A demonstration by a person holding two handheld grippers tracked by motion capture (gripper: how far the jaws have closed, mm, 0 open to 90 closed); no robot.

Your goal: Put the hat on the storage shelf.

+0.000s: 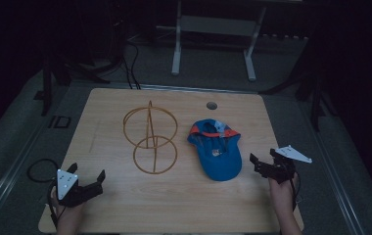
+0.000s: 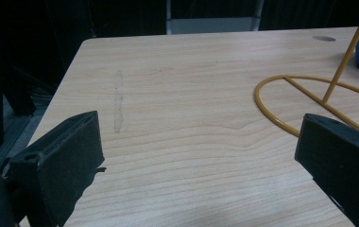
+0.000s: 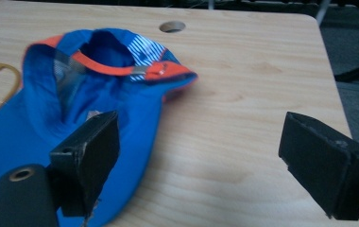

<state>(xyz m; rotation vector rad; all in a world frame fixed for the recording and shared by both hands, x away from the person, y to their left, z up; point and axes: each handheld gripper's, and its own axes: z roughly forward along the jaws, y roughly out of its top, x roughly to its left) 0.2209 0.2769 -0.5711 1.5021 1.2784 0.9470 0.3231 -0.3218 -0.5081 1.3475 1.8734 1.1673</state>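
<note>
A blue cap [image 1: 216,149] with orange trim lies upside down right of the table's middle, its brim toward me. A yellow wire stand [image 1: 151,139] made of two rings and a rod sits left of it. My left gripper [image 1: 87,179] rests open at the front left corner, nothing between its jaws. My right gripper [image 1: 264,159] hovers open just right of the cap. In the right gripper view the cap [image 3: 73,99] lies behind the left jaw. The stand's base ring [image 2: 310,104] shows at right in the left gripper view.
The wooden table [image 1: 184,205] has a round cable hole [image 1: 212,105] near its back edge. A white frame [image 1: 213,34] stands on the floor behind it. A black cable loop [image 1: 39,169] lies off the left edge. Dark stands flank the table.
</note>
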